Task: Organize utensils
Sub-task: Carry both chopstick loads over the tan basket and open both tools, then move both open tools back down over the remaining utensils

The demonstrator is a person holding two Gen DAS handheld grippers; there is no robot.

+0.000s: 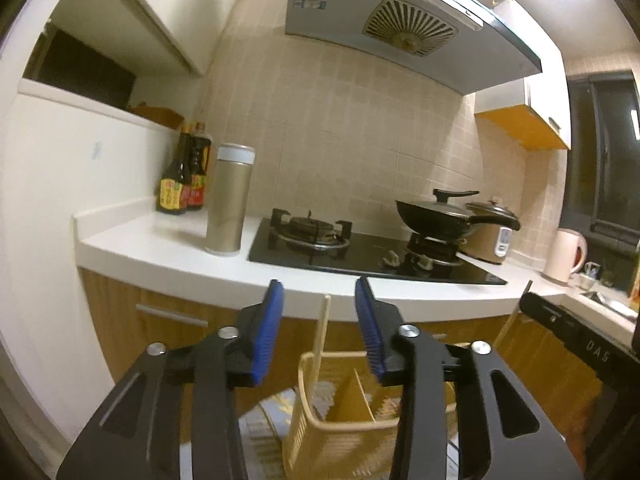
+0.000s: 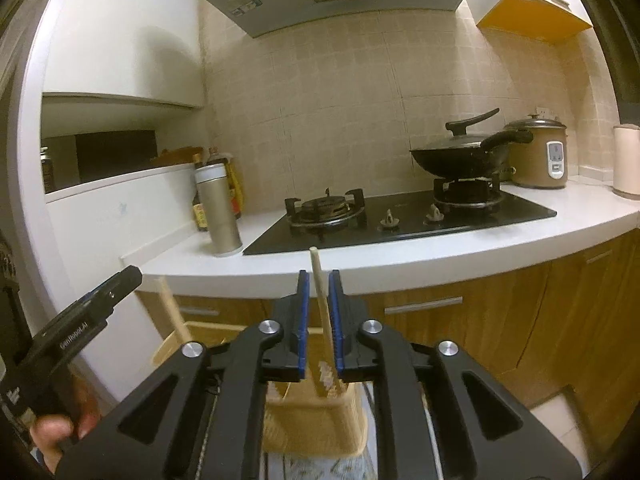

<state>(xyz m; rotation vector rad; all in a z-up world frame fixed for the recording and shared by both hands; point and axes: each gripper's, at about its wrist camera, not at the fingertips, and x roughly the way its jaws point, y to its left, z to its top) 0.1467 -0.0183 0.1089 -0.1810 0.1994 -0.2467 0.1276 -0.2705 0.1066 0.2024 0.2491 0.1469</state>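
A yellow plastic utensil basket (image 1: pixel 344 420) with dividers stands below both grippers; it also shows in the right wrist view (image 2: pixel 316 420). A wooden chopstick (image 1: pixel 322 328) stands upright in its left part. My left gripper (image 1: pixel 320 292) is open and empty above the basket. My right gripper (image 2: pixel 319 276) has its jaws nearly closed around a second wooden chopstick (image 2: pixel 322 300), whose lower end reaches into the basket. The first chopstick (image 2: pixel 172 304) shows at the left in the right wrist view.
A white countertop (image 1: pixel 168 248) holds a black gas hob (image 1: pixel 360 248), a wok (image 1: pixel 436 216), a rice cooker (image 1: pixel 496 236), a gold thermos (image 1: pixel 230 200), sauce bottles (image 1: pixel 184 176) and a kettle (image 1: pixel 566 254). Wooden cabinet doors (image 2: pixel 480 312) stand behind the basket.
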